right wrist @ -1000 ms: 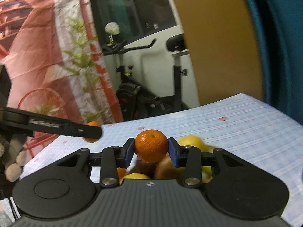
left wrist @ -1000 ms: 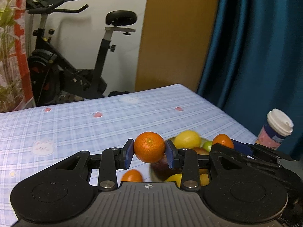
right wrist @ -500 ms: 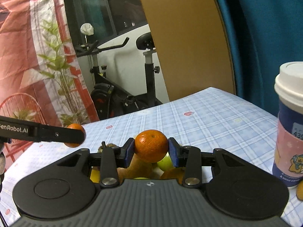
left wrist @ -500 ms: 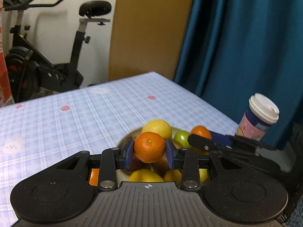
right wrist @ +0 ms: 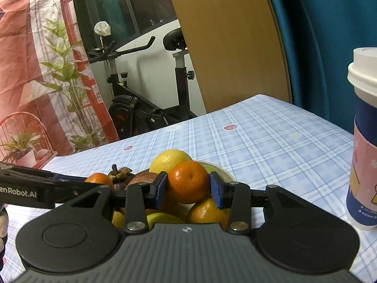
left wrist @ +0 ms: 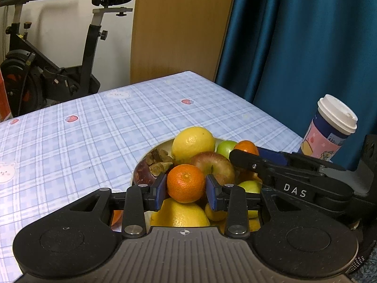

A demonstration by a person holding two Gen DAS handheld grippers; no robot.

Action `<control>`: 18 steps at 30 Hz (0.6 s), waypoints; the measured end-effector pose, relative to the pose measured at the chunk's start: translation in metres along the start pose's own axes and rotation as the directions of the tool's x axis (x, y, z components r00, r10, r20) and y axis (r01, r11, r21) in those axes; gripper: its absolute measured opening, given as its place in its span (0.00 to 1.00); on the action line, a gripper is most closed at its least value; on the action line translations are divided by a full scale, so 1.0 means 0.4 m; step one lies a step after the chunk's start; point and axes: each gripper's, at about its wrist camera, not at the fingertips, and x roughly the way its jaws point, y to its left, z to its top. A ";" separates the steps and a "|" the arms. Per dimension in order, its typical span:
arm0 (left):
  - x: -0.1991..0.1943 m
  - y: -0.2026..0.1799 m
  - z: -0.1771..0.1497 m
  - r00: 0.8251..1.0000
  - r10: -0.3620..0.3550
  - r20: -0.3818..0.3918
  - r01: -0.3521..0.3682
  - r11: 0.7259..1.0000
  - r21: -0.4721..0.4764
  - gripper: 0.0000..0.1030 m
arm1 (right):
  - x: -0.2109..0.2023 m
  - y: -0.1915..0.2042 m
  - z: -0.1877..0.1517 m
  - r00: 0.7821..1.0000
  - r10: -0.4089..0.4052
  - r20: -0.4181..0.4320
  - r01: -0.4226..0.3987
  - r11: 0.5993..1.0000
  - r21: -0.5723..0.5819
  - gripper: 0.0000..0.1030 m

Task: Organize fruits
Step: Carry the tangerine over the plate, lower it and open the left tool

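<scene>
With your left hand-held gripper clamped on one mandarin and the right hand-held gripper opening around another mandarin above the heaped bowl, either could roll off onto the bench.

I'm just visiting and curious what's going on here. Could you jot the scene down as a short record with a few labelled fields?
Setting: table with a blue checked cloth
Bowl: piled with fruit, including a lemon, a red apple, a mangosteen
Left gripper: holds a mandarin above the pile
Right gripper: jaws opening, with another mandarin between them, above the bowl
Beside the bowl: lidded paper cup, upright
Background: exercise bike, teal curtain
</scene>
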 end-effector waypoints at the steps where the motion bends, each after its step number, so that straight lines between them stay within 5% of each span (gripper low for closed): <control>1: 0.001 0.000 -0.001 1.000 0.005 0.002 -0.005 1.000 0.003 0.37 | 0.001 0.001 0.000 1.000 0.001 0.001 -0.001 1.000 0.000 0.42; 4: 0.004 -0.002 0.001 1.000 0.007 0.003 -0.007 1.000 0.000 0.39 | 0.003 0.002 -0.002 1.000 0.002 0.004 -0.002 1.000 0.000 0.42; 7: 0.000 0.001 0.003 1.000 0.003 0.009 -0.003 1.000 -0.006 0.51 | 0.002 0.004 -0.003 1.000 -0.002 0.008 0.002 1.000 0.001 0.45; 18: -0.019 0.014 0.000 1.000 0.013 0.026 -0.012 1.000 -0.016 0.52 | -0.016 0.014 0.001 0.999 -0.013 0.046 0.015 1.000 -0.025 0.50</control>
